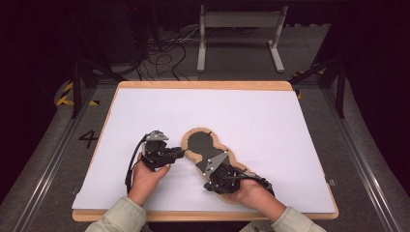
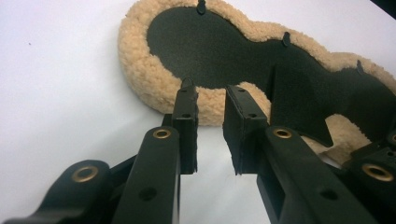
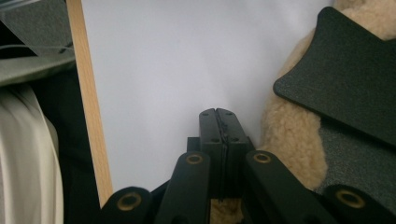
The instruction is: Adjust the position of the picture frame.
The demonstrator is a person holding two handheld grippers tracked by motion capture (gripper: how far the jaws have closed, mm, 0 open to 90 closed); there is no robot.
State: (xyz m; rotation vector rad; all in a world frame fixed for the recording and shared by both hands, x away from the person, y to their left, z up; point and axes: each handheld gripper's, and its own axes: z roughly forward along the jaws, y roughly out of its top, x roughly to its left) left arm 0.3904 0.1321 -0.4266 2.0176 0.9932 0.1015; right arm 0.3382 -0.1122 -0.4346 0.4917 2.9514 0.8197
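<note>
Left gripper view is showing the left gripper fingers standing apart, empty, at the fleecy insole rim — they risk snagging fleece; the right gripper fingers are pressing shut, empty.

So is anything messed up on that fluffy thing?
Yes. On the fleece-edged pad, a flap of its black lining stands up off the fleece instead of lying flat, near the left gripper. Nothing looks torn or spilled.

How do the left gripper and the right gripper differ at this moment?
The left gripper has its jaws apart with nothing between them; the right gripper has its jaws pressed shut. The left gripper points at the fleece pad's edge, while the right gripper lies over its near end. Both have black jaws and are hand-held.
</note>
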